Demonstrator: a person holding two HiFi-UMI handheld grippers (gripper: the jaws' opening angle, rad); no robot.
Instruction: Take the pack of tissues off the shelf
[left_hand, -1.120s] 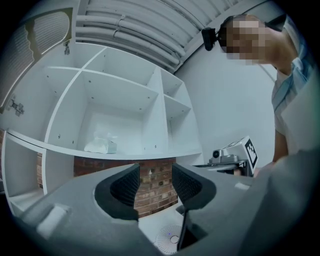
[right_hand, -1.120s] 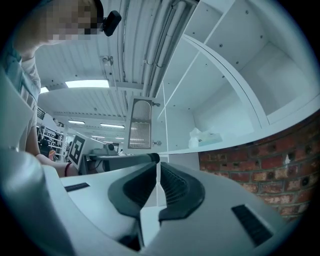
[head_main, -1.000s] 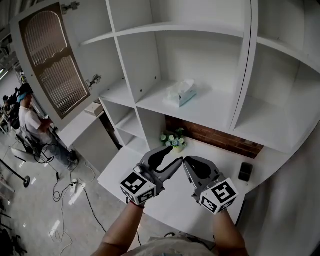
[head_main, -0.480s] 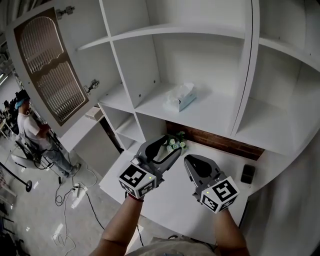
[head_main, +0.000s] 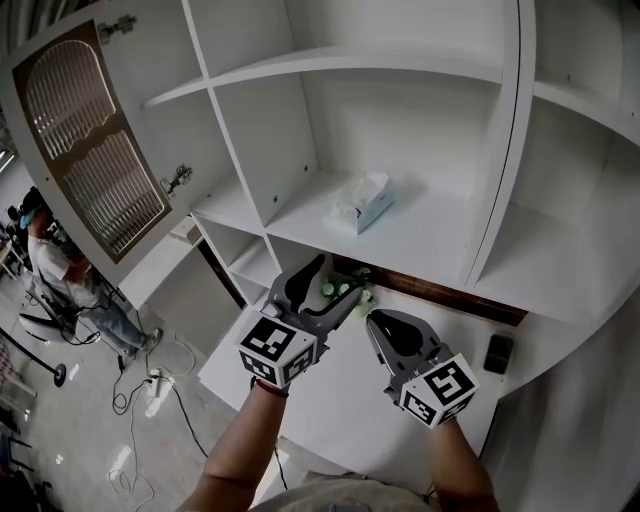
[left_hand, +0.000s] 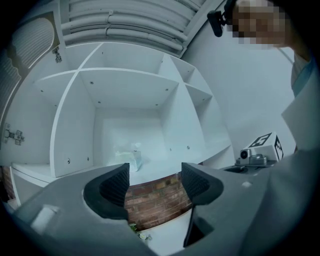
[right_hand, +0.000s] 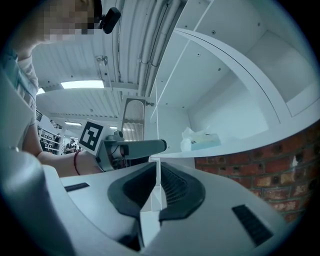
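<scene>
The pack of tissues (head_main: 360, 200) is a pale blue box with white tissue sticking out of the top. It stands on the middle shelf (head_main: 430, 235) of a white cabinet. My left gripper (head_main: 325, 285) hangs below and in front of that shelf's front edge, apart from the pack. Its jaws have just been opening and nothing is between them. In the left gripper view the pack (left_hand: 129, 159) shows beyond the left gripper (left_hand: 155, 180). My right gripper (head_main: 378, 322) is lower, over the desk, shut with nothing held. The right gripper view shows the pack (right_hand: 202, 140) beyond the right gripper (right_hand: 157, 182).
A small pot of flowers (head_main: 348, 290) stands on the white desk (head_main: 330, 410) against a brick back wall (head_main: 440, 292). A black object (head_main: 497, 352) lies at the desk's right. A cabinet door (head_main: 90, 150) hangs open at the left. A person (head_main: 50, 275) stands on the floor at far left.
My left gripper has risen and moved toward the shelf, and its jaws stand wider apart. My right gripper has edged forward only slightly.
</scene>
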